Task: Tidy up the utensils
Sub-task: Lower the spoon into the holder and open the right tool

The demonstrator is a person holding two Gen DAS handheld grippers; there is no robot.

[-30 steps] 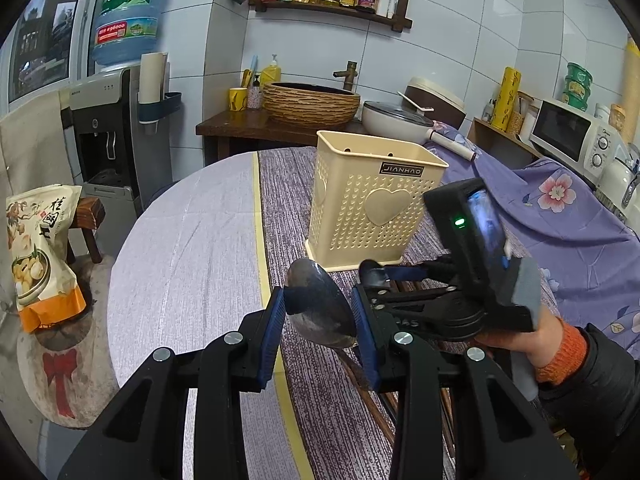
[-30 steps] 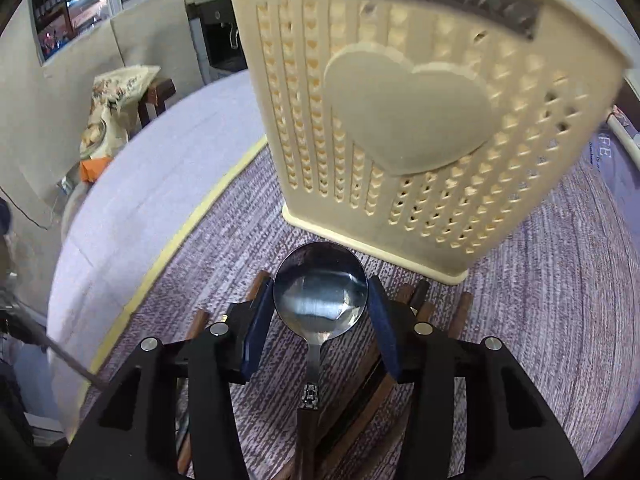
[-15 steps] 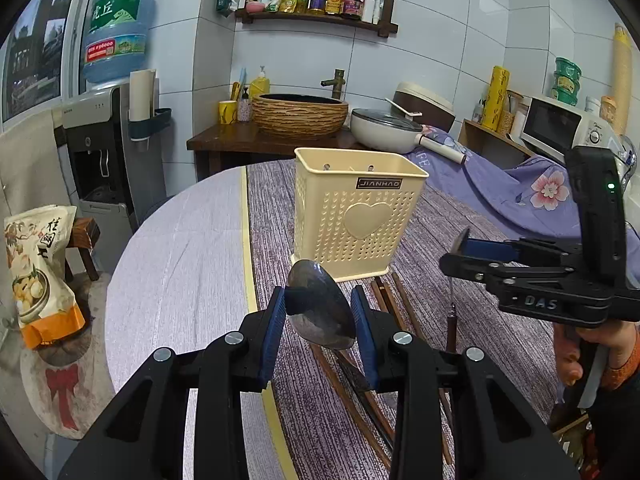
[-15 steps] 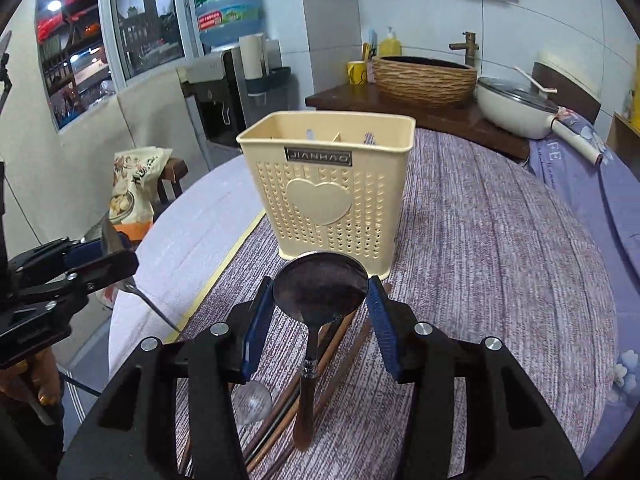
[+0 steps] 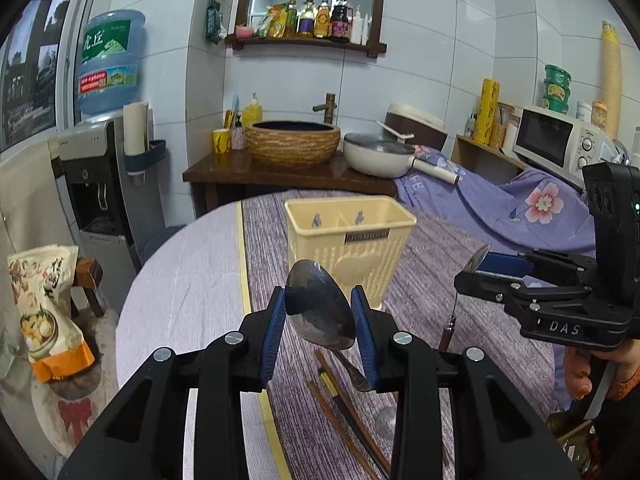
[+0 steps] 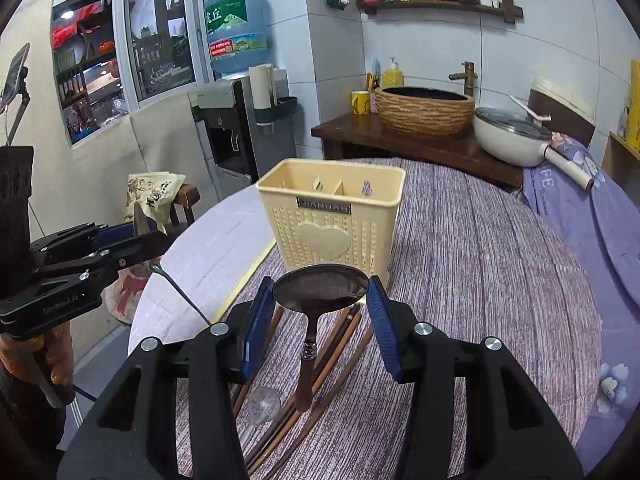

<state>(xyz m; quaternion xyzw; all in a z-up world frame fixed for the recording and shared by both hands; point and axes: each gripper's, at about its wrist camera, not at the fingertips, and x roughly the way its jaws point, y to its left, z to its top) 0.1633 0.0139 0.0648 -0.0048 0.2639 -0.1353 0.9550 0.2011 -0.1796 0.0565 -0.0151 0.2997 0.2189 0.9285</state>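
Each pair of tongs, left tongs (image 5: 320,312) and right tongs (image 6: 320,304), pinches a spoon above the counter (image 6: 480,260), neither yet in the holder (image 6: 332,216), with chopsticks (image 6: 336,344) left lying near the counter's front edge.

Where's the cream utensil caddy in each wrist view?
Left wrist: cream utensil caddy stands at centre, just above the spoon held in the left gripper.
Right wrist: centre, slightly left, beyond the right gripper.
Shared landmark: woven basin on the dark counter behind.
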